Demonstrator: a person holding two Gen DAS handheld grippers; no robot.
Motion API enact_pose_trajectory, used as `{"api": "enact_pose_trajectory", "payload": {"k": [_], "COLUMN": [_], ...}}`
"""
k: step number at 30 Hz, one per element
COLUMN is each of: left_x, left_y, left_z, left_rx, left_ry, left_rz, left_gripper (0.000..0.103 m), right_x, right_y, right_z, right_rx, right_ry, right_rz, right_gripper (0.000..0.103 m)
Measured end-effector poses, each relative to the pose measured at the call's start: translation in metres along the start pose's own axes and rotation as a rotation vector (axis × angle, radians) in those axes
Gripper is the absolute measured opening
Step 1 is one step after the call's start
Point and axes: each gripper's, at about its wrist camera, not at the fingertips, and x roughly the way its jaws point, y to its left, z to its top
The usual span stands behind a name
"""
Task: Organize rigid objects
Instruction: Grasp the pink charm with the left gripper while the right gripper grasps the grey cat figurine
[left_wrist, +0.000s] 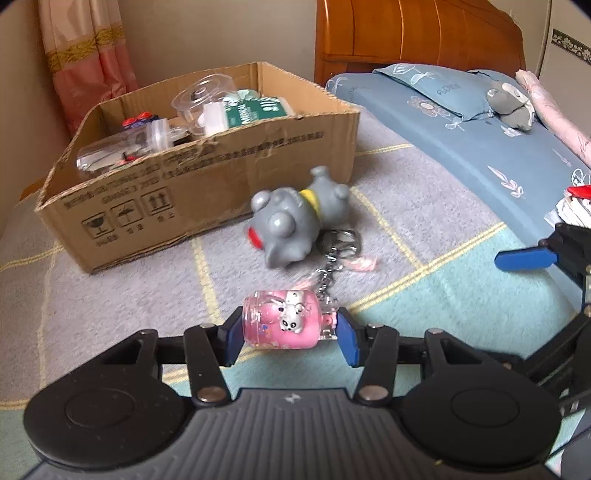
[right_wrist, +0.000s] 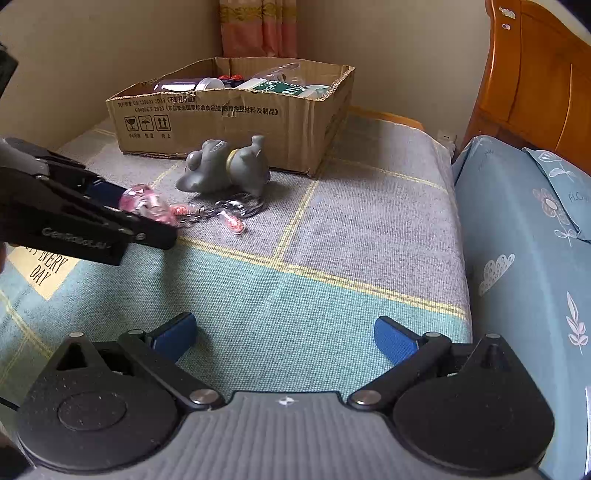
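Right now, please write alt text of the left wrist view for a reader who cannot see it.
The left hand-held gripper is closed on a pink keychain jar over a checked blanket. Behind it a grey toy animal lies beside an open cardboard box of small items.

Checked blanket (right_wrist: 332, 280), blue floral pillow (left_wrist: 439, 88), wooden headboard (left_wrist: 406, 33), pink curtain (left_wrist: 85, 59)

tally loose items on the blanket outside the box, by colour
Pink: 1, the pink keychain jar, between the left gripper pads
Grey: 1, the grey toy dog, lying beside the cardboard box
Total: 2
The right gripper is open and holds nothing.
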Motion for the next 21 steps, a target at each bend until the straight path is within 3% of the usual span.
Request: {"api": "enact_pose_trajectory", "payload": {"k": [13,21], "left_x": [-0.021,-0.023], "left_y": [0.061,0.104], "left_z": [-0.026,-0.03], "left_rx": [-0.056,-0.151], "left_ry": [0.017,0.011], "left_rz": [0.085,0.159], "left_gripper": [0.05,0.05], "right_x": [0.011,0.023], "right_y": [0.016,0.026], "right_z": [0.015,0.028], "right_rx": [-0.012,-0.06], "right_ry": [0.02,0.029], "right_rz": [0.01,0.05], "right_gripper": [0.103,0.103]}}
